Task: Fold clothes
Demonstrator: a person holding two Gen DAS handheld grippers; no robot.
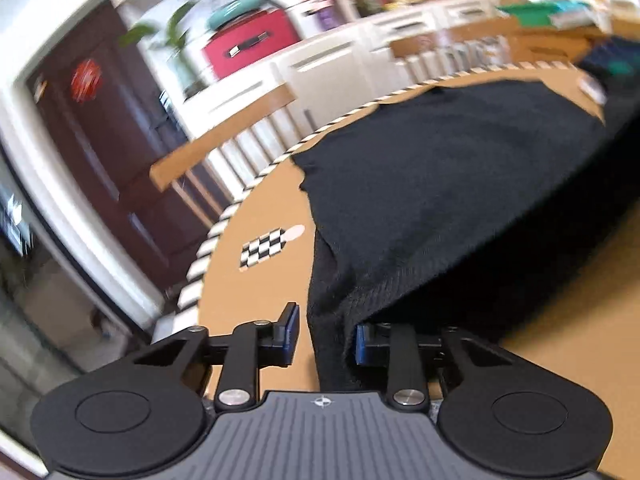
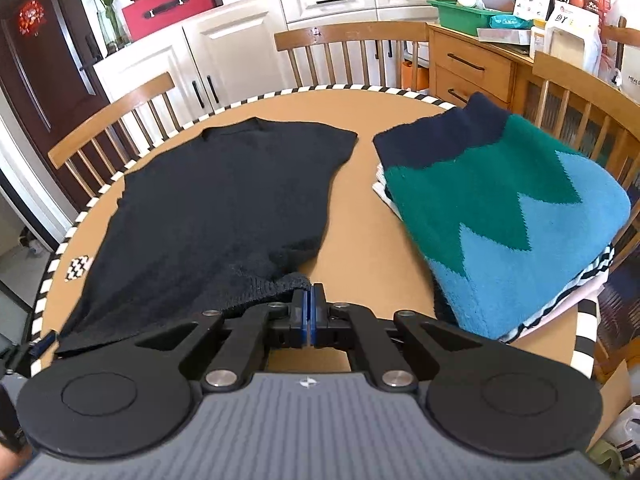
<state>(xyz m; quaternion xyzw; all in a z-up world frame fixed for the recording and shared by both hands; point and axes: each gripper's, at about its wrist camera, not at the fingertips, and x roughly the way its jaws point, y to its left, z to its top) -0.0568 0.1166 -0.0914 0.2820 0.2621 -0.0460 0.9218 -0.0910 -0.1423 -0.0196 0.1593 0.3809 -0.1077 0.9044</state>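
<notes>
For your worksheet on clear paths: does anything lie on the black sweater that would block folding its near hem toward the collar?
Nothing visible does. The black sweater lies bare on the table; the stack of folded clothes sits apart to its right. The right gripper pinches the hem.

Matt black knit sweater (image 2: 224, 200), wood table (image 2: 360, 248)

Black tongs (image 2: 311, 300), blue pads (image 1: 289, 334), grey ribbed housing

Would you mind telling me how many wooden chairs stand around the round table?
3 in the right wrist view: one wooden chair at the far left, one at the far middle, one at the right behind the folded pile. Others nearer the camera may be hidden.
</notes>
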